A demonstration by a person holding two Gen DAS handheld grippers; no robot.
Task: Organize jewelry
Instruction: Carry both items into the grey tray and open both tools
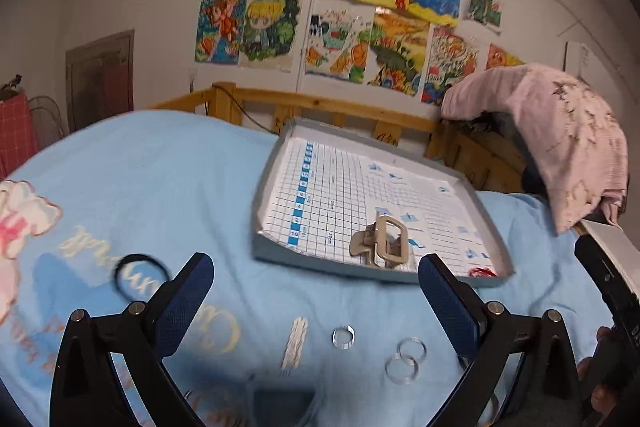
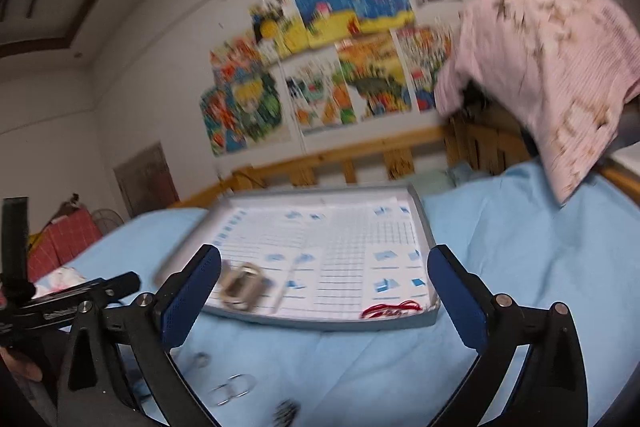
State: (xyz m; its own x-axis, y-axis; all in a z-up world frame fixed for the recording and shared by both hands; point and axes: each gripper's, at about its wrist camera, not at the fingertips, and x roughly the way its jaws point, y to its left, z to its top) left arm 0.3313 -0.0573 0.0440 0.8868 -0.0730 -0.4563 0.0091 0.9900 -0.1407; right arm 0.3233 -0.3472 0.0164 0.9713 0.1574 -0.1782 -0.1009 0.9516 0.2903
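Observation:
A shallow grey tray (image 1: 280,151) with a grid-printed liner lies on the blue bedsheet. In it are a beige hair claw (image 1: 380,241) and a red string bracelet (image 1: 482,271). On the sheet in front of it lie a silver ring (image 1: 343,337), two linked silver hoops (image 1: 405,359), a pale hair clip (image 1: 295,342) and a black hair tie (image 1: 138,275). My left gripper (image 1: 316,291) is open and empty above these items. My right gripper (image 2: 324,287) is open and empty before the tray (image 2: 424,223); the claw (image 2: 242,285) and bracelet (image 2: 390,309) show there, blurred.
A wooden bed rail (image 1: 320,103) runs behind the tray. A pink cloth (image 1: 560,131) hangs over the rail at the right. Drawings (image 1: 348,7) cover the wall. The other gripper's body (image 1: 612,307) is at the right edge of the left wrist view.

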